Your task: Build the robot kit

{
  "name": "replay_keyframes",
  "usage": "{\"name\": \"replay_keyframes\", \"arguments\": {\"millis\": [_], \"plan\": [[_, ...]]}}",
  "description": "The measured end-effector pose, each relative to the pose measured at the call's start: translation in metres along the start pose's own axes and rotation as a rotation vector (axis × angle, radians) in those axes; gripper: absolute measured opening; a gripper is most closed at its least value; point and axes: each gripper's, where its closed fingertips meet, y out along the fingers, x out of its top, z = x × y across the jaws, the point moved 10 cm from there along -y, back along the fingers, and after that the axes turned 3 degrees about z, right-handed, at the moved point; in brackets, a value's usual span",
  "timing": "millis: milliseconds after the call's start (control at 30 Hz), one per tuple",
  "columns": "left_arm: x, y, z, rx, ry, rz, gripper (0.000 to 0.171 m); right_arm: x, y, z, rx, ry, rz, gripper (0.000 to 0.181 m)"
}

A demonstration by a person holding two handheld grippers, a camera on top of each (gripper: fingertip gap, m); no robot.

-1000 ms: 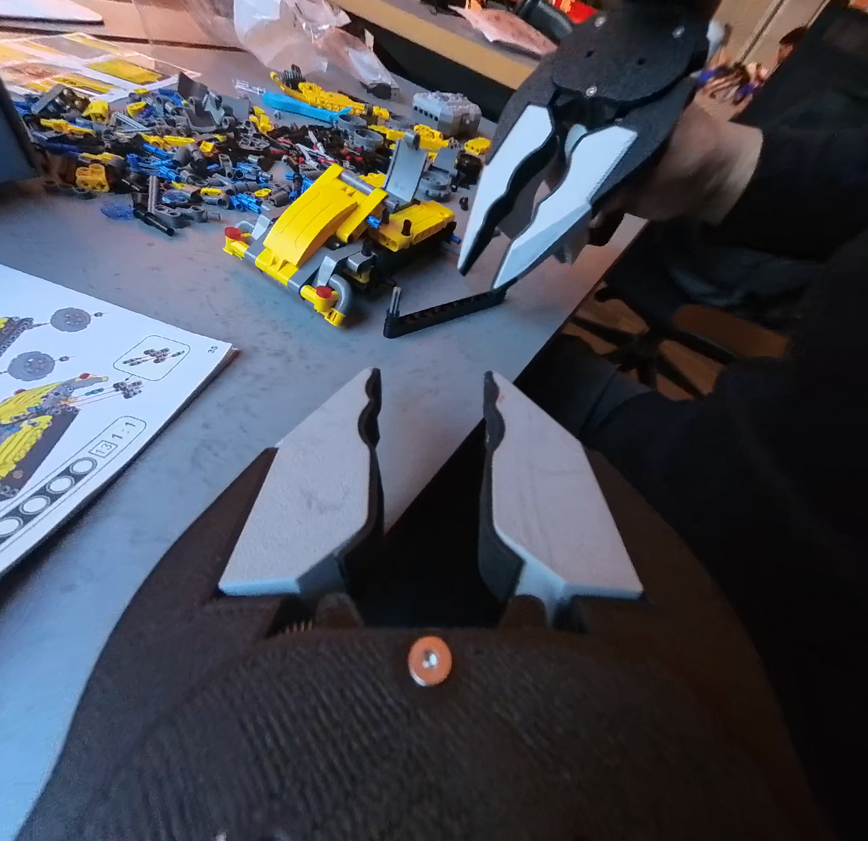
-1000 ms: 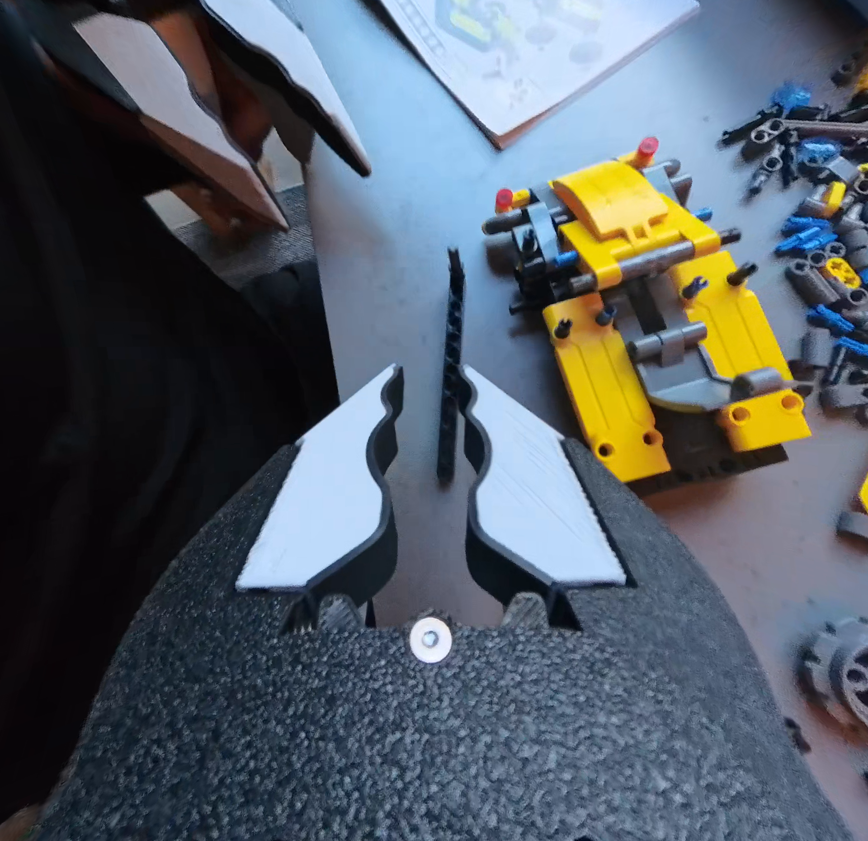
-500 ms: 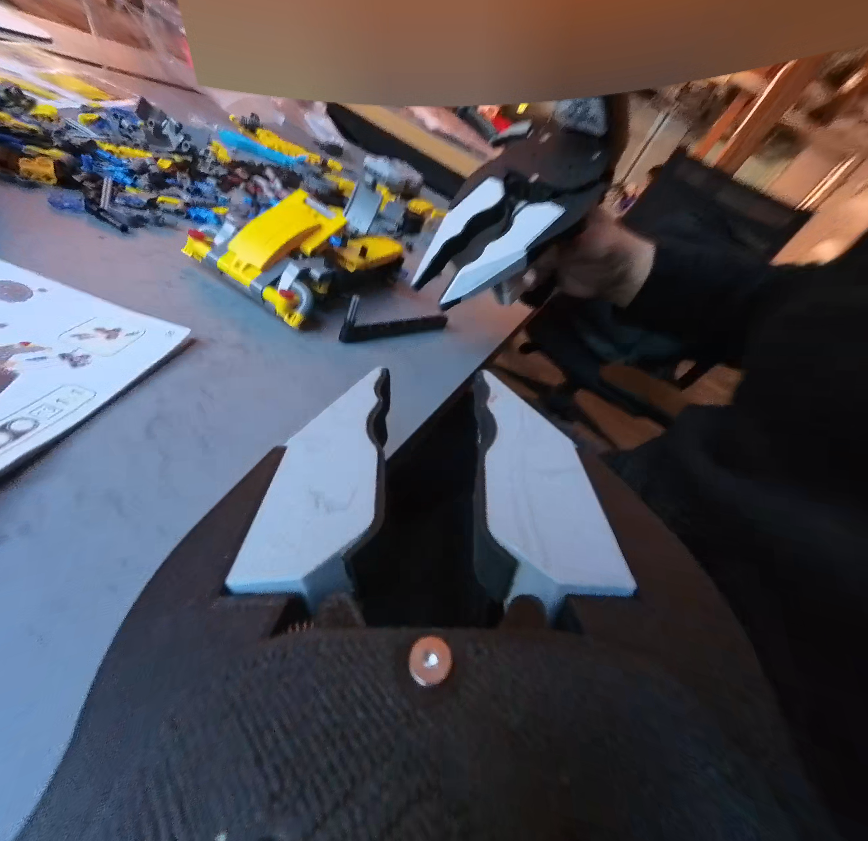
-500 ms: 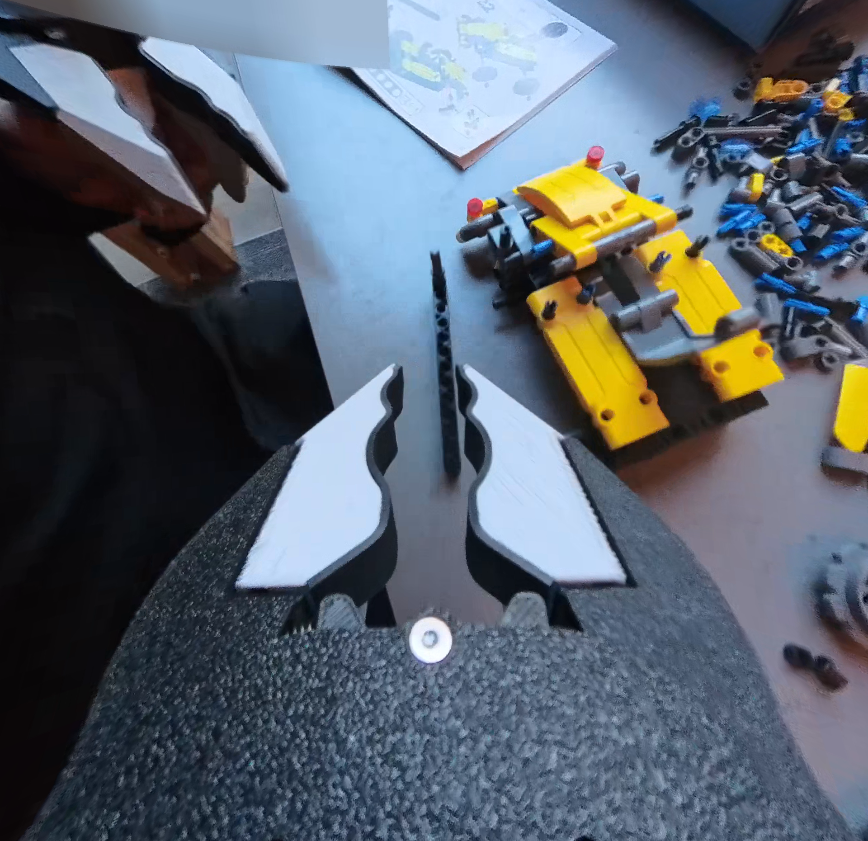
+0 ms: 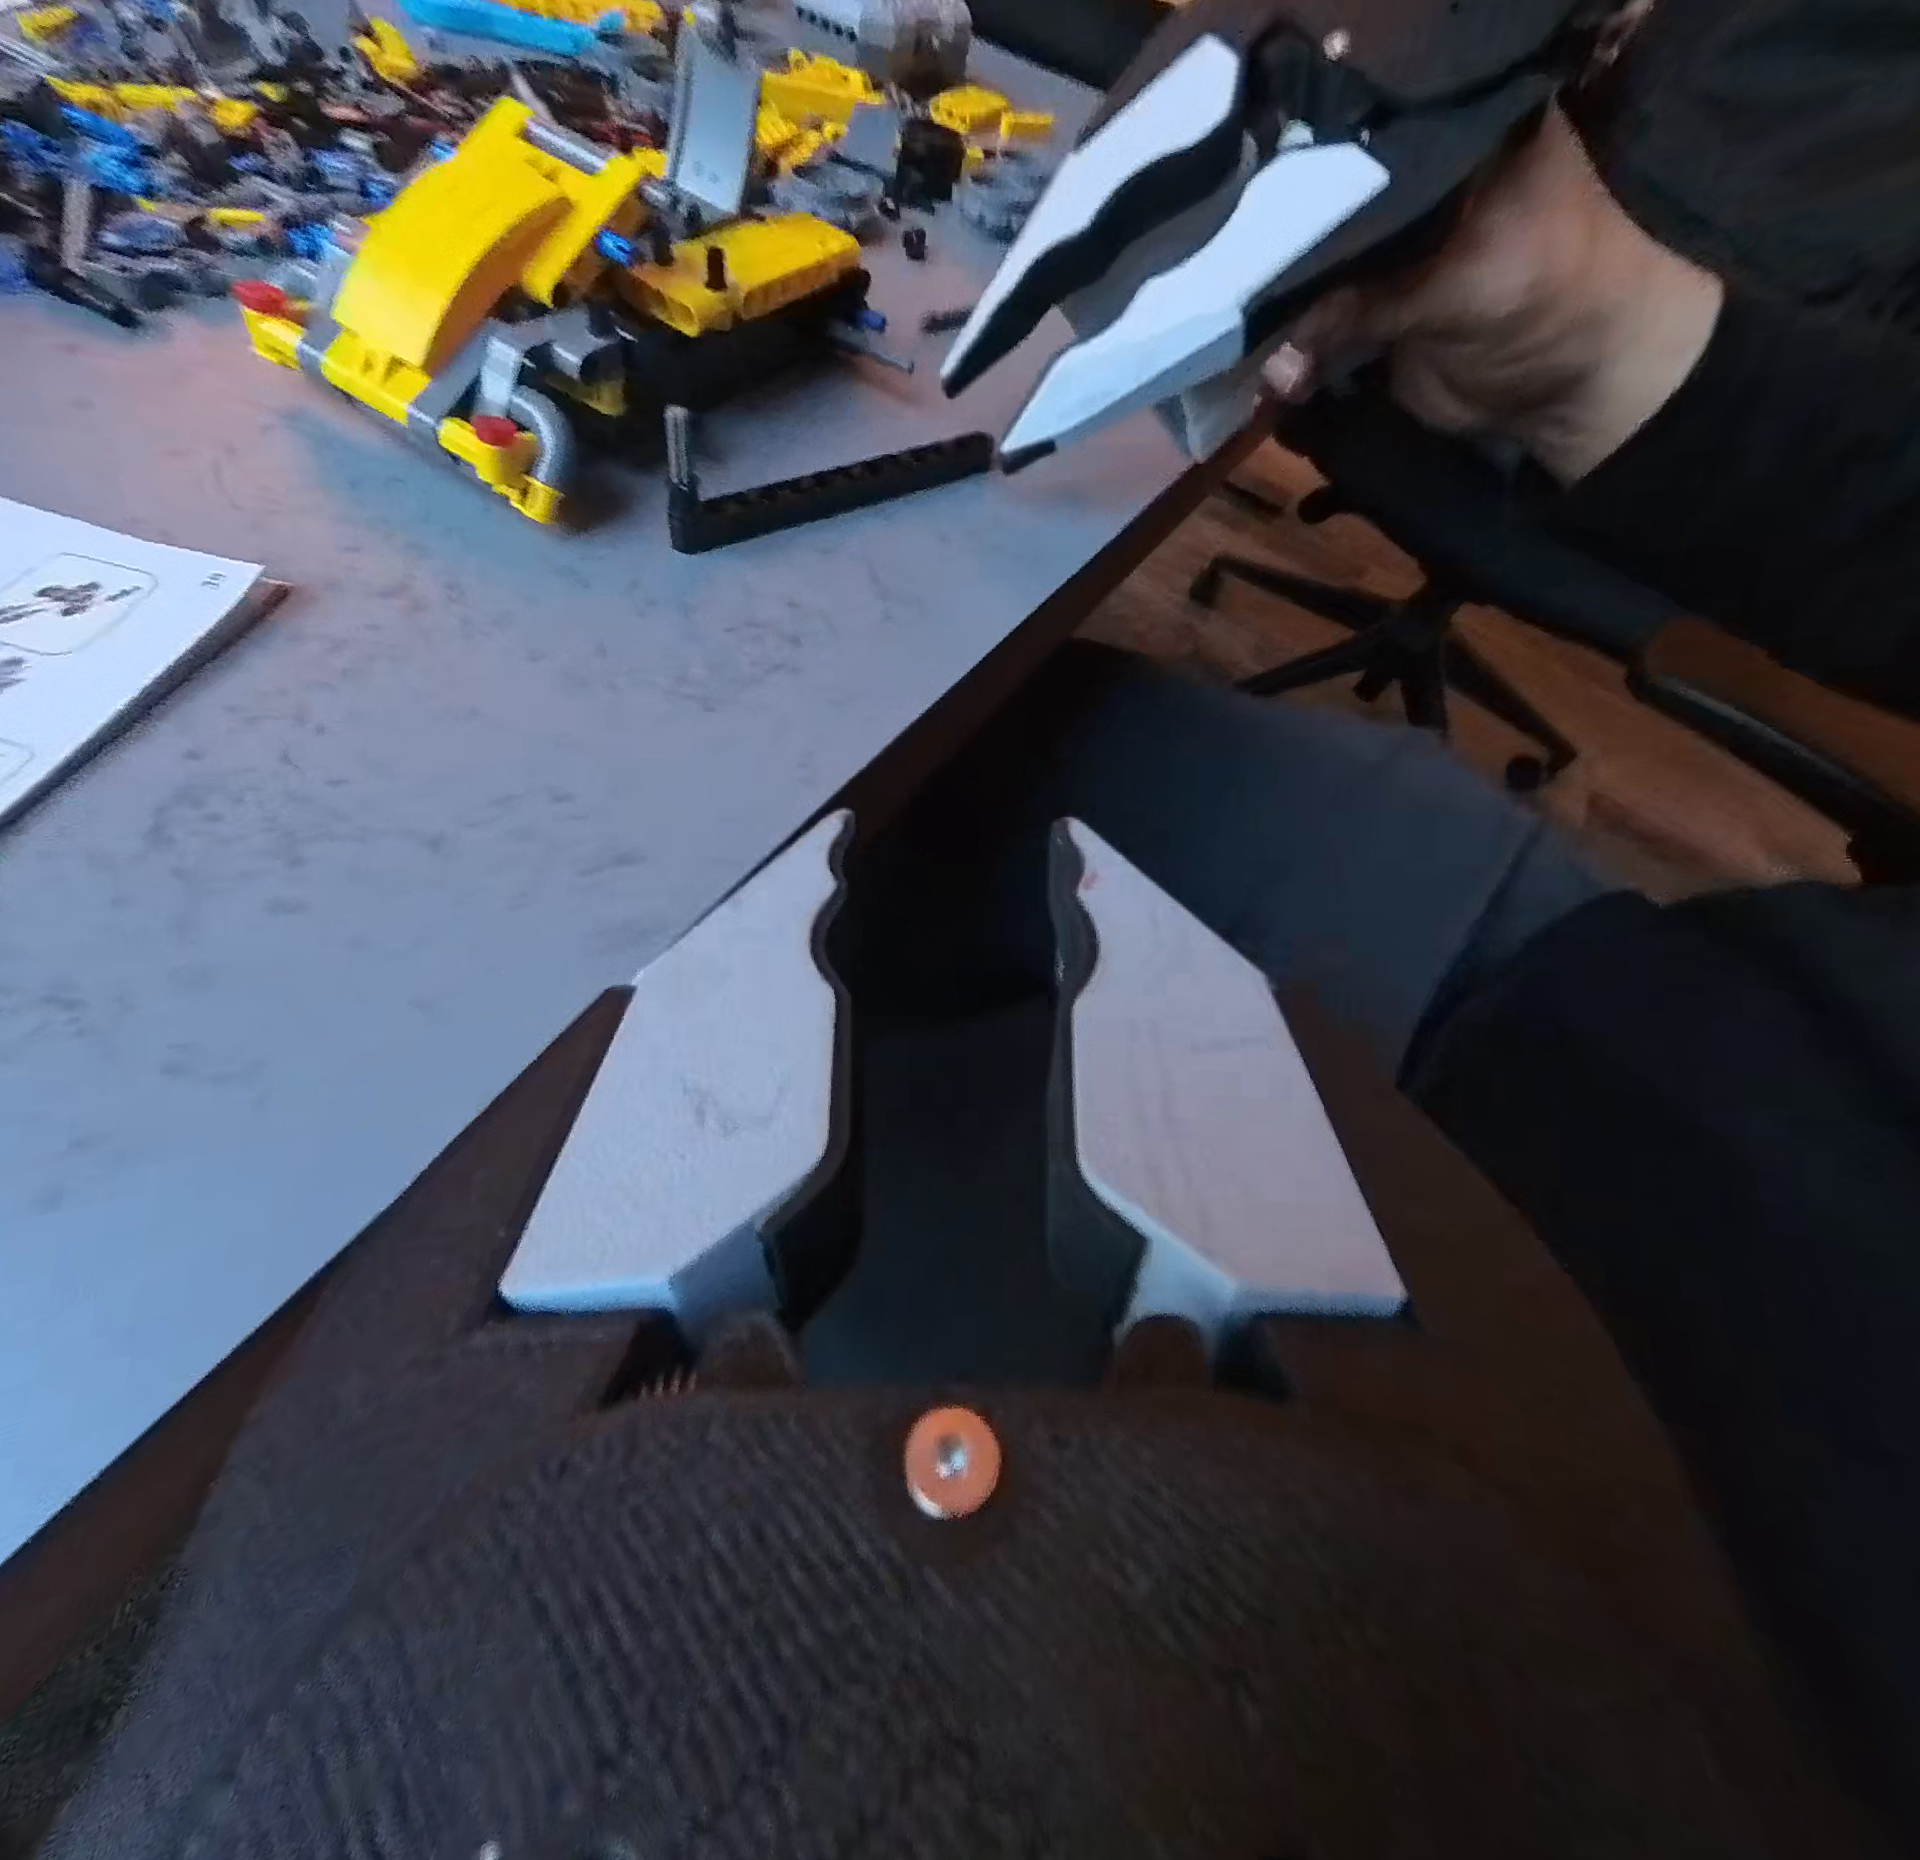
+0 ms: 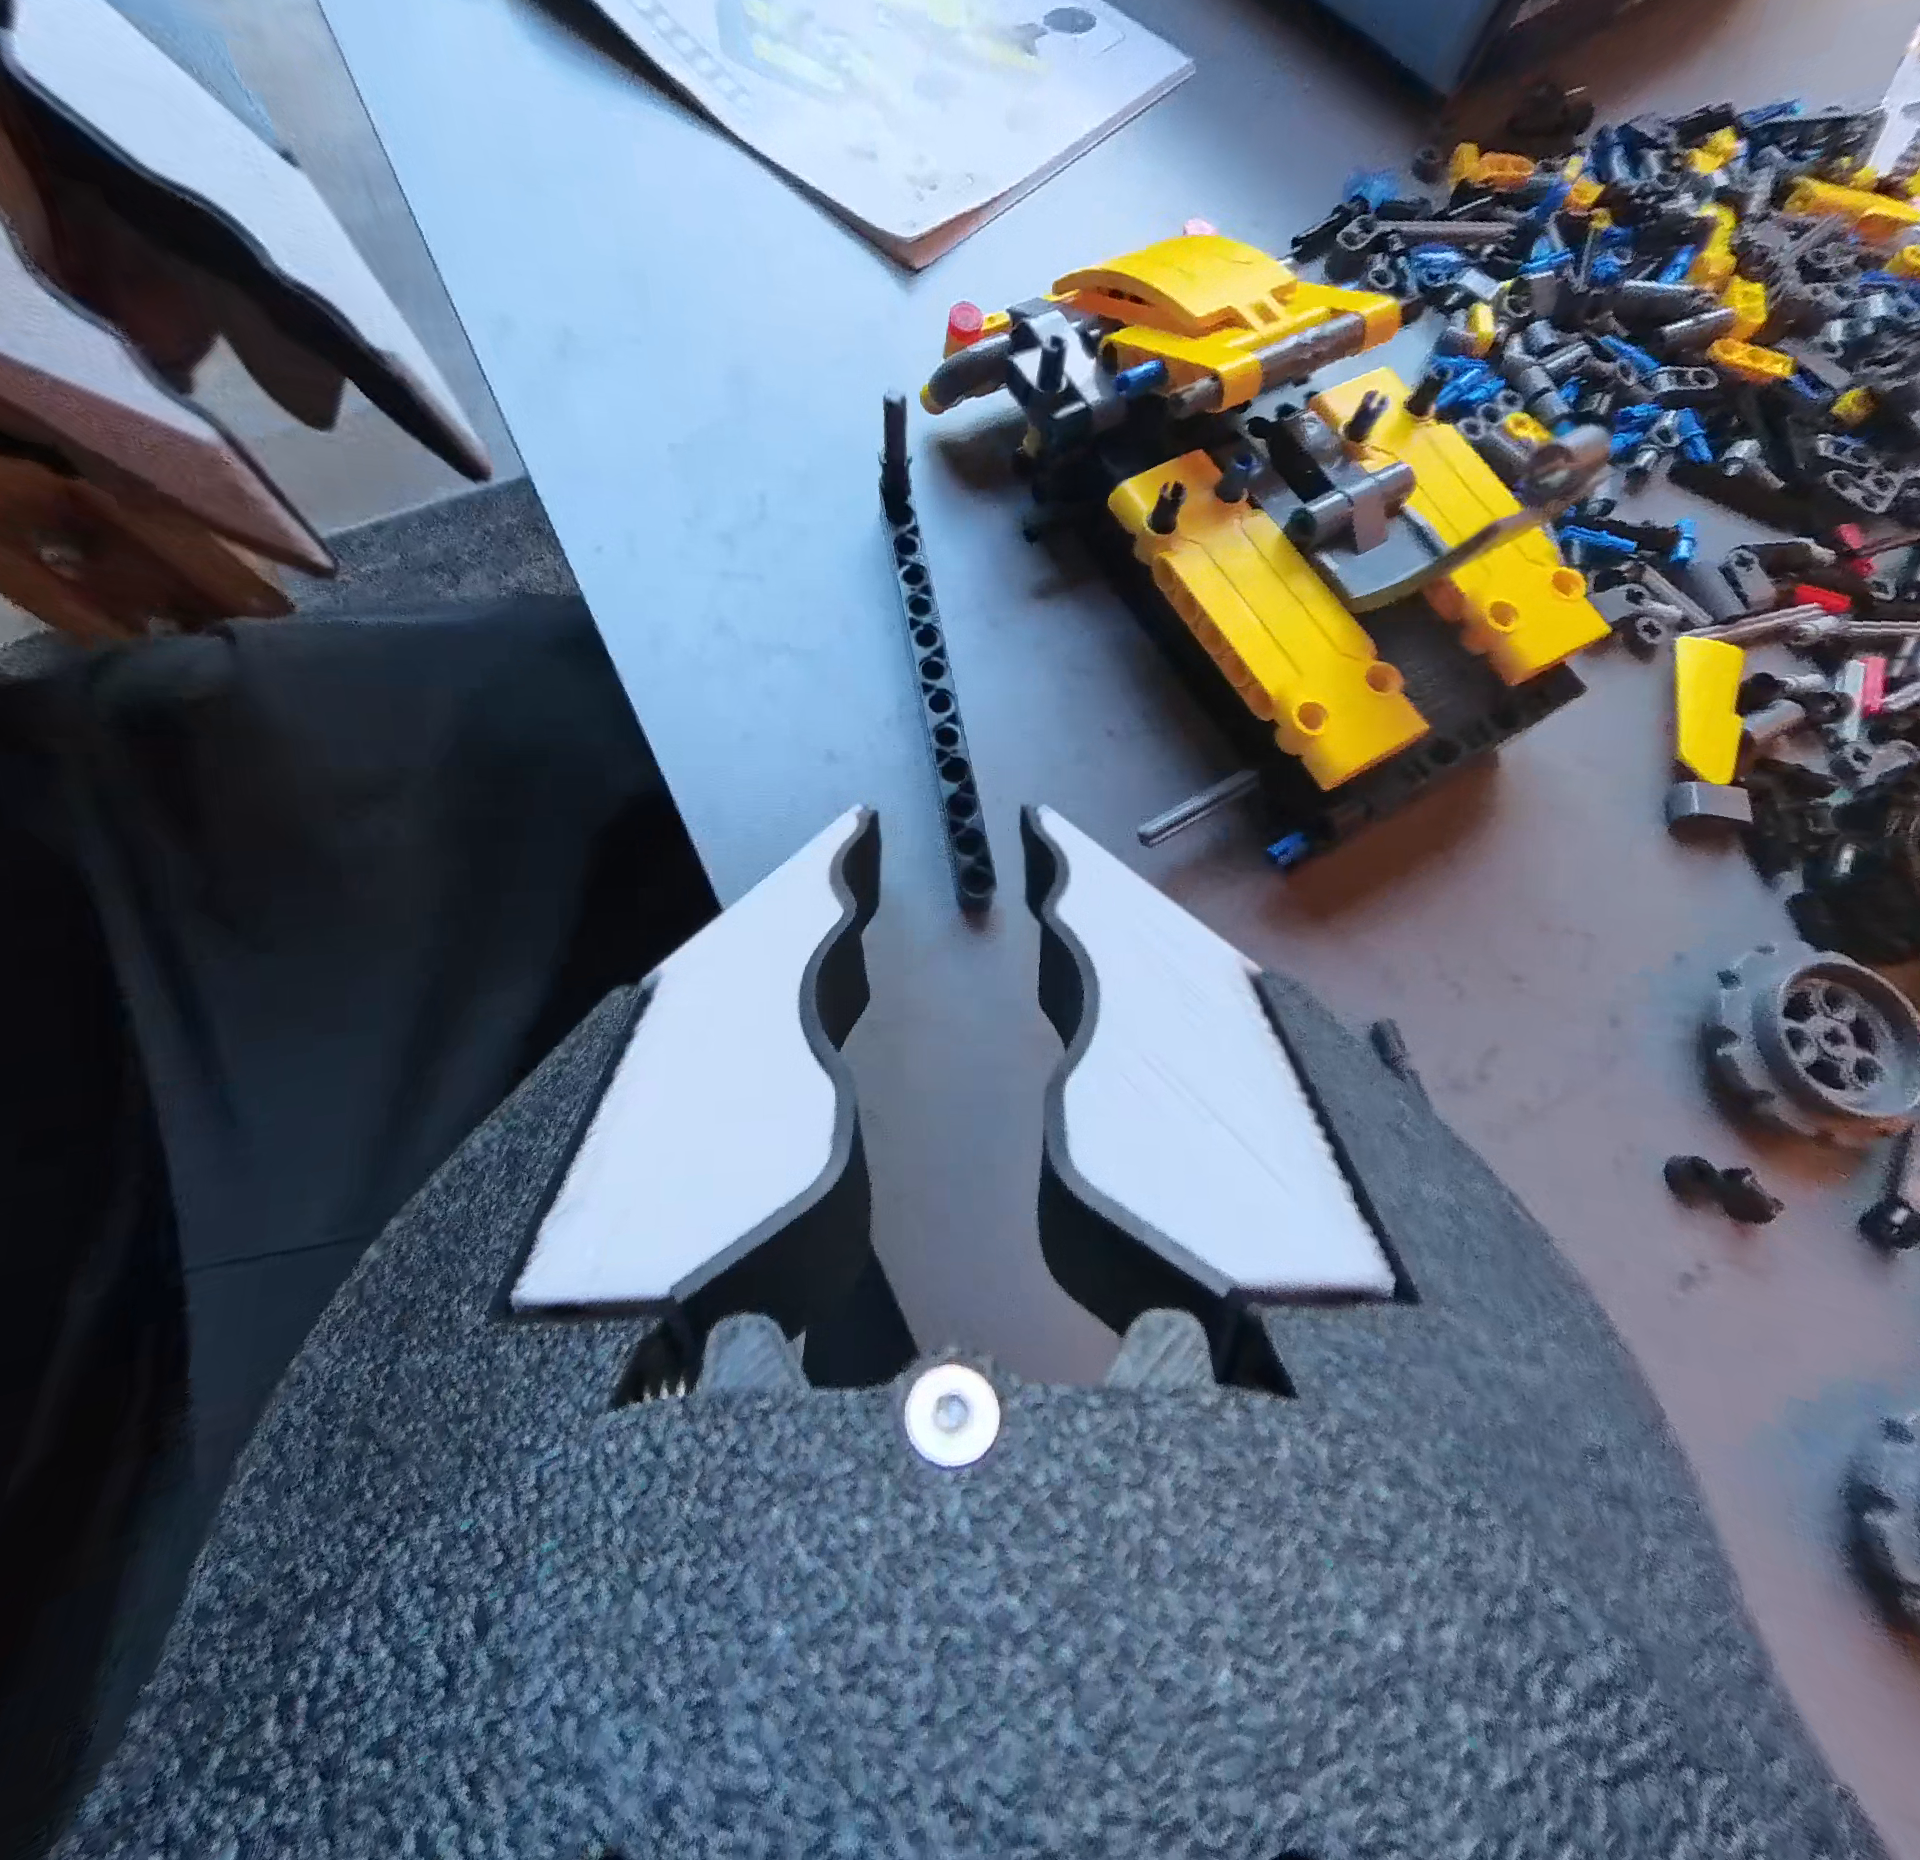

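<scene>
Tabletop: the grey tabletop (image 5: pixel 436 771) runs to an edge beside your lap; past it the left wrist view shows a wooden floor and a chair base (image 5: pixel 1392 657).
Left hand-held gripper (image 5: pixel 951 834): you hold it over the tabletop edge, fingers spread, nothing between them.
Right hand-held gripper (image 6: pixel 948 823): fingers spread, tips on either side of the near end of a long black beam (image 6: pixel 935 667); whether they touch it, you cannot tell.
Beam: it lies flat near the tabletop edge, with a short pin standing at its far end.
Around it: a part-built yellow model (image 6: pixel 1278 522) sits just beside the beam; behind that lies a heap of loose blue, black and yellow pieces (image 6: pixel 1662 283).
Writing: an open instruction booklet (image 6: pixel 862 75) lies farther along; its print is too blurred to read.
Only in the right wrist view: a grey toothed wheel (image 6: pixel 1813 1041) and a dark box corner (image 6: pixel 1496 2).
Only in the left wrist view: your hand (image 5: pixel 1455 293) gripping the right hand-held gripper.
</scene>
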Motion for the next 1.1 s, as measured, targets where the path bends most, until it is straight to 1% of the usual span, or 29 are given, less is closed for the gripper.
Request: {"name": "replay_keyframes", "arguments": {"millis": [133, 233, 300, 433, 533, 733, 867, 1100], "plan": [[-0.003, 0.003, -0.006, -0.035, 0.005, 0.024, 0.032, 0.006, 0.01, -0.001, -0.03, -0.049, 0.049, 0.027], [-0.005, 0.0, -0.013, -0.059, -0.007, 0.021, 0.03, 0.01, 0.019, -0.002, 0.005, -0.047, 0.078, 0.026], [-0.007, -0.002, -0.016, -0.076, 0.001, 0.035, 0.029, 0.011, 0.022, 0.0, 0.08, -0.037, 0.082, 0.007], [-0.007, -0.01, -0.018, -0.108, 0.058, 0.03, 0.029, 0.012, 0.022, -0.004, 0.12, 0.049, 0.096, 0.008], [-0.007, -0.013, -0.013, -0.136, 0.05, 0.038, 0.028, 0.013, 0.023, -0.004, 0.113, 0.077, 0.103, 0.007], [-0.006, -0.018, 0.007, -0.166, -0.039, 0.033, 0.025, 0.019, 0.025, 0.0, 0.069, 0.057, 0.156, 0.007], [-0.005, -0.02, 0.015, -0.179, -0.091, 0.052, 0.026, 0.024, 0.027, -0.003, 0.097, 0.056, 0.194, 0.007], [-0.004, -0.02, 0.014, -0.15, -0.069, 0.077, 0.027, 0.029, 0.034, -0.008, 0.136, 0.026, 0.183, 0.007]]}}
